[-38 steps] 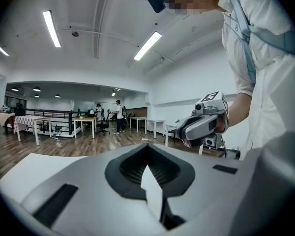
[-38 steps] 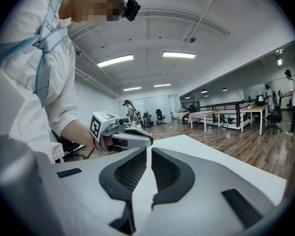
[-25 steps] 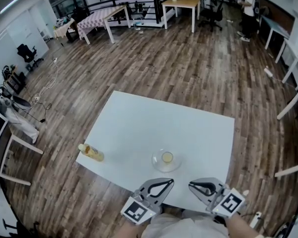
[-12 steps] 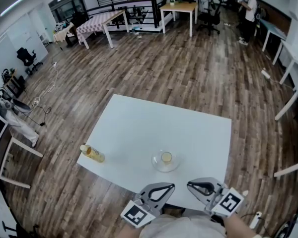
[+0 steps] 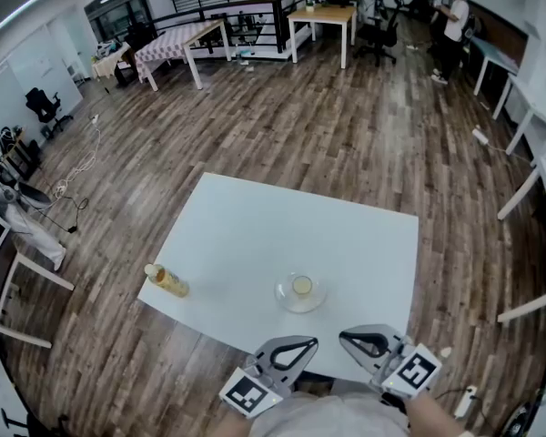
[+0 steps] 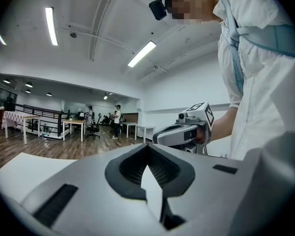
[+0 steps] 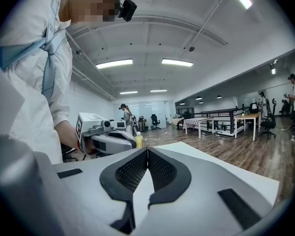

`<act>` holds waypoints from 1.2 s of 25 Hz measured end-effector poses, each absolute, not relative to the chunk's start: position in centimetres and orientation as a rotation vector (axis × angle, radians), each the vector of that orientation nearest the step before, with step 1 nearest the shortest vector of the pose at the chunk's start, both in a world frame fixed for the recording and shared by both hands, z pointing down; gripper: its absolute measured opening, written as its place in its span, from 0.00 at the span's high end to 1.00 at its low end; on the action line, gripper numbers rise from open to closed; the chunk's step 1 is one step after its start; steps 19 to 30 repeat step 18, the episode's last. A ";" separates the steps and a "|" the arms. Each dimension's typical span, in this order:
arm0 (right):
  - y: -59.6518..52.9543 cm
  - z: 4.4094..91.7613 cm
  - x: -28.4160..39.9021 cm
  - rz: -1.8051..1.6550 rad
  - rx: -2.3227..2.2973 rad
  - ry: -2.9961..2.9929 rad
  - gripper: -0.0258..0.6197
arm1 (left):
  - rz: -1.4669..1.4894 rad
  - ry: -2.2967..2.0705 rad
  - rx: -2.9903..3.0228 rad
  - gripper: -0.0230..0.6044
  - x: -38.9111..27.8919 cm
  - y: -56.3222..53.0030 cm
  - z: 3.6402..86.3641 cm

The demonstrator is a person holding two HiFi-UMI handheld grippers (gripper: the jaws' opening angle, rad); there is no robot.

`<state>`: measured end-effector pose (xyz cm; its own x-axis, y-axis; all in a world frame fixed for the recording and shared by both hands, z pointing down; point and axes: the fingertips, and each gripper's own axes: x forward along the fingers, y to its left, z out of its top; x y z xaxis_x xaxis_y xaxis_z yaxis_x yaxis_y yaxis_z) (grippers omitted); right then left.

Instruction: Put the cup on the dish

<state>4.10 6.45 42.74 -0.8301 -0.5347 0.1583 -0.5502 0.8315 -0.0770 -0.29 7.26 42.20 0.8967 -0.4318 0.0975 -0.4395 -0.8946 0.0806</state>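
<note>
A small cup [image 5: 302, 286] with a yellowish inside stands in the middle of a clear glass dish [image 5: 286, 300] on the white table [image 5: 255, 235]. Both grippers hover at the table's near edge, below the dish and apart from it. My left gripper [image 5: 310, 341] is shut with nothing in it; in its own view the left gripper [image 6: 147, 150] points out over the table. The right gripper [image 5: 344, 337] is also shut and empty, and in its own view the right gripper [image 7: 147, 150] has its pads meeting. Neither gripper view shows the cup or dish.
A yellow bottle [image 5: 166, 279] lies on the table near its left edge and also shows as the bottle [image 7: 138, 140] in the right gripper view. Wooden floor surrounds the table. Other tables, chairs and people stand far off at the back.
The head view has shifted a little. Both grippers stay shut at the near edge, and the cup and dish have not moved.
</note>
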 end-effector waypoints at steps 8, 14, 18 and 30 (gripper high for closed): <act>6.5 42.7 4.2 0.186 0.874 -2.864 0.91 | 0.115 -0.693 2.953 0.96 -0.8 7.0 42.0; 5.9 42.7 4.8 0.180 0.876 -2.866 0.91 | 0.119 -0.692 2.965 0.96 -0.2 6.5 42.2; 6.0 43.2 5.0 0.180 0.865 -2.849 0.91 | 0.125 -0.694 2.962 0.96 -0.1 6.4 42.3; 6.0 43.2 5.0 0.180 0.865 -2.849 0.91 | 0.125 -0.694 2.962 0.96 -0.1 6.4 42.3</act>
